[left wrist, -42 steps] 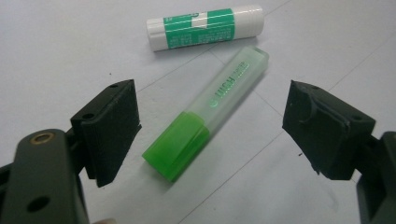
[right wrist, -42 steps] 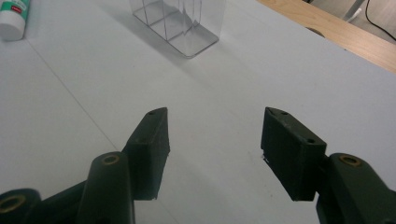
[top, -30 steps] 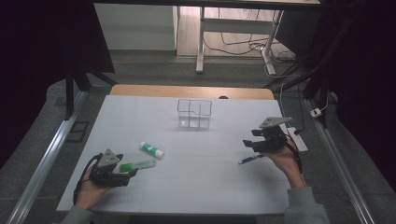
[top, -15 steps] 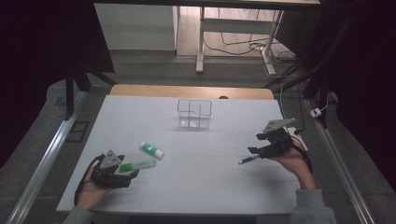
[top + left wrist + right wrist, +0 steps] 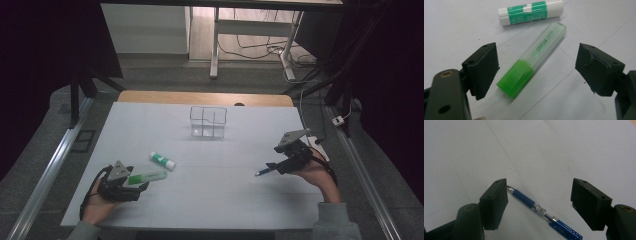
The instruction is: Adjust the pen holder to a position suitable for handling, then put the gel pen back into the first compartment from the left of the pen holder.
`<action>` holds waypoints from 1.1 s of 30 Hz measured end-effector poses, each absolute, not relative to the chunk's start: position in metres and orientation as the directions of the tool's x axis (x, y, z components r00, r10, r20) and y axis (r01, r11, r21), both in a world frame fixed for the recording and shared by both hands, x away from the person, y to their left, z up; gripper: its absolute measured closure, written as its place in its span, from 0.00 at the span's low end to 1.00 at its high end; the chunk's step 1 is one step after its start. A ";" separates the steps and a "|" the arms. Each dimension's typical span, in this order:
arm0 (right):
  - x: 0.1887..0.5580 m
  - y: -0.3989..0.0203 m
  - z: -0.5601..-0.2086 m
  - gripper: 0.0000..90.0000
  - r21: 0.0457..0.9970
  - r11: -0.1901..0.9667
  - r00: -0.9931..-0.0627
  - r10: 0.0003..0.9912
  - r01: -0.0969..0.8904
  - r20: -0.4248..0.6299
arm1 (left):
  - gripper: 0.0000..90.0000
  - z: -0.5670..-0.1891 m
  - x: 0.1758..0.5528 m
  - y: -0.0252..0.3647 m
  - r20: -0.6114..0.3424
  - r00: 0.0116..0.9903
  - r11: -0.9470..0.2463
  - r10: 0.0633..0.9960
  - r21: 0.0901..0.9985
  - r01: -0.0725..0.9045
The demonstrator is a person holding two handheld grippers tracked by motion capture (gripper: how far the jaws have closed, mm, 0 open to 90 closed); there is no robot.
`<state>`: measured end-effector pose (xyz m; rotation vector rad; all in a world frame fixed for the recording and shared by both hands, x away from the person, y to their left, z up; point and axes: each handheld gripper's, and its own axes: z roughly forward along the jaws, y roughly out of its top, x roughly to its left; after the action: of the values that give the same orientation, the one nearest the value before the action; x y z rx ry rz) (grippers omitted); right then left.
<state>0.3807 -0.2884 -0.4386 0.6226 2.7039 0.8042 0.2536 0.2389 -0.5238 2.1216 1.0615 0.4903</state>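
1. The left tool (image 5: 131, 186) sits low on the near left part of the white desk (image 5: 220, 200), held in the person's left hand (image 5: 97, 200).
2. Its two black jaws stand wide apart and squeeze nothing.
3. A green highlighter (image 5: 534, 57) lies flat on the desk between those jaws, and neither jaw touches it.
4. Its bright green cap end is nearest the tool, and its clear end points away.
5. A green and white glue stick (image 5: 530, 12) lies just past the highlighter's far end. From the left gripper view the two seem a little apart, but the gap is small and hard to judge.
6. The right tool (image 5: 272, 166) is at the near right part of the desk, held in the person's right hand (image 5: 315, 172).
7. Its jaws have just been opening and now stand wide apart, gripping nothing.
8. A blue pen (image 5: 541, 211) lies flat on the desk between them, slanted, and touches neither jaw.
9. A clear box (image 5: 208, 121) with walls inside stands at the far middle of the desk, well apart from both tools.
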 end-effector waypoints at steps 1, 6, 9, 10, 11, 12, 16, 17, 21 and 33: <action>0.380 -0.288 -0.439 0.33 0.556 0.764 -0.882 0.459 0.328 -0.110 | 0.20 -0.524 0.254 0.239 0.022 0.592 -0.416 0.806 0.732 0.539; 0.380 -0.283 -0.447 0.34 0.503 0.808 -0.910 0.404 0.305 -0.096 | 0.20 -0.524 0.254 0.239 0.017 0.592 -0.412 0.806 0.734 0.541; 0.380 -0.280 -0.449 0.34 0.488 0.823 -0.918 0.383 0.290 -0.100 | 0.20 -0.524 0.254 0.240 0.016 0.591 -0.411 0.806 0.734 0.541; 0.381 -0.279 -0.450 0.34 0.485 0.828 -0.921 0.375 0.282 -0.103 | 0.20 -0.524 0.254 0.240 0.016 0.592 -0.411 0.806 0.734 0.541; 0.381 -0.278 -0.451 0.34 0.480 0.832 -0.923 0.369 0.278 -0.105 | 0.20 -0.524 0.254 0.240 0.015 0.592 -0.411 0.806 0.734 0.540; 0.381 -0.278 -0.451 0.34 0.475 0.836 -0.926 0.364 0.274 -0.106 | 0.20 -0.524 0.254 0.240 0.014 0.592 -0.410 0.806 0.735 0.540; 0.381 -0.274 -0.455 0.34 0.450 0.856 -0.933 0.341 0.256 -0.118 | 0.20 -0.524 0.254 0.240 0.014 0.592 -0.410 0.806 0.734 0.541; 0.381 -0.274 -0.456 0.34 0.439 0.861 -0.934 0.337 0.256 -0.117 | 0.20 -0.524 0.254 0.240 0.015 0.592 -0.411 0.805 0.734 0.541; 0.383 -0.270 -0.463 0.35 0.401 0.882 -0.939 0.319 0.246 -0.126 | 0.20 -0.524 0.255 0.240 0.015 0.592 -0.412 0.806 0.733 0.541; 0.387 -0.262 -0.477 0.36 0.346 0.911 -0.950 0.284 0.223 -0.134 | 0.20 -0.525 0.255 0.240 0.016 0.595 -0.415 0.804 0.730 0.542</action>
<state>0.3871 -0.2621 -0.4771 0.3871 2.8927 0.4923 0.2549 0.2401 -0.5250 2.1229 1.0611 0.4803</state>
